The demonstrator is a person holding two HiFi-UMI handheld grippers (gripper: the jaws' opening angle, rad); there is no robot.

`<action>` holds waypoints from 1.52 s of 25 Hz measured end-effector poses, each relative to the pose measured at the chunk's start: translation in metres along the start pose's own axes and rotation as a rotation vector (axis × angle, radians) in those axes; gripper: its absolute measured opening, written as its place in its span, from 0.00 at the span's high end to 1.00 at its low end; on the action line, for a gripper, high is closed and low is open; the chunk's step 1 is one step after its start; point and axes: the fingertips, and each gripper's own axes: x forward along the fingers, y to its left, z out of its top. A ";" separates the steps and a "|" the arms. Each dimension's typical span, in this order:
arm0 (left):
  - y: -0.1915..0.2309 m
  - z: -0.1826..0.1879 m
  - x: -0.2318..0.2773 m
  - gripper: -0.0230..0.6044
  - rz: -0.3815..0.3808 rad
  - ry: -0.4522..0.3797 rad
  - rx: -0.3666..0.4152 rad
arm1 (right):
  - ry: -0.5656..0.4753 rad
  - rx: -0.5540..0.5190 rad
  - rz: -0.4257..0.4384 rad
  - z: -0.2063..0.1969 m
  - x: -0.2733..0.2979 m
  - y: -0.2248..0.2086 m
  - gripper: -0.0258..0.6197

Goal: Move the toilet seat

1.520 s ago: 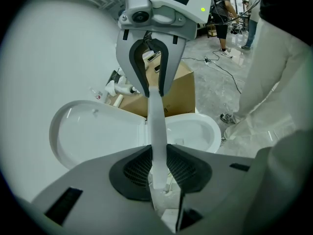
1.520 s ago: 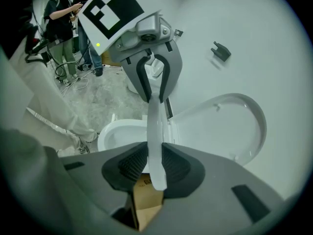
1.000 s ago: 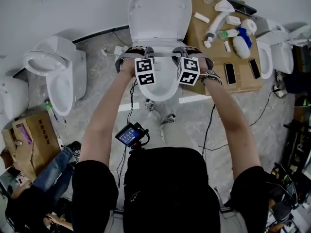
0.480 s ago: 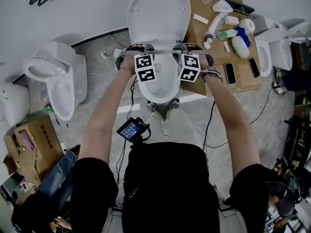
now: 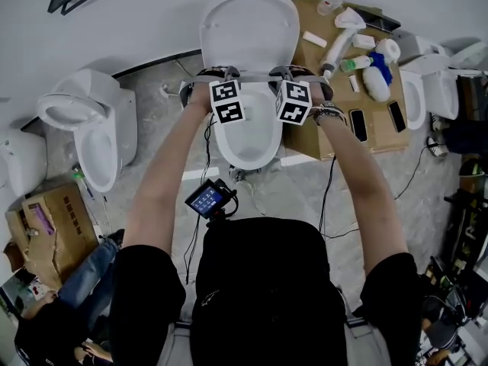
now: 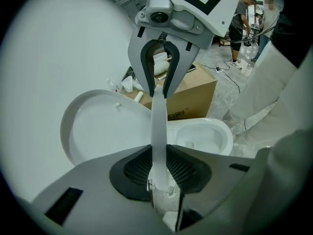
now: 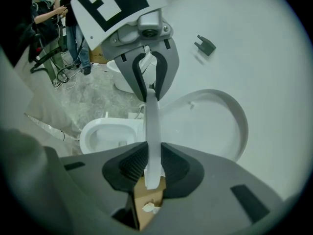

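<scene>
The white toilet seat (image 6: pixel 158 131) runs edge-on as a narrow strip between my two grippers, lifted off the bowl (image 5: pixel 245 137). My left gripper (image 6: pixel 159 176) is shut on one side of the seat, and the right gripper (image 6: pixel 157 88) clamps the opposite side. In the right gripper view the seat (image 7: pixel 152 131) passes through my right gripper (image 7: pixel 152 174) to the left gripper (image 7: pixel 149 89). The lid (image 5: pixel 248 21) stands upright against the wall behind. From the head view both grippers, left (image 5: pixel 221 81) and right (image 5: pixel 294 81), sit at the hinge end of the bowl.
A cardboard box (image 5: pixel 358 139) with bottles and phones on it stands right of the toilet. Other toilets stand at the left (image 5: pixel 91 120) and right (image 5: pixel 427 82). Cables lie on the floor. A person sits at the lower left (image 5: pixel 76 280); more people stand beyond (image 6: pixel 239 23).
Both hands have moved up the picture towards the upright lid, carrying the seat with them. The bowl shows more below the grippers.
</scene>
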 end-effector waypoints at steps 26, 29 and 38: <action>0.083 -0.005 0.020 0.82 0.027 0.031 -0.096 | -0.036 0.047 0.014 -0.001 0.017 -0.083 0.83; 0.087 -0.005 0.022 0.82 0.034 0.033 -0.104 | -0.037 0.048 0.013 -0.001 0.019 -0.088 0.83; 0.105 -0.006 0.030 0.82 0.033 0.048 -0.125 | -0.030 0.066 0.016 -0.004 0.026 -0.105 0.83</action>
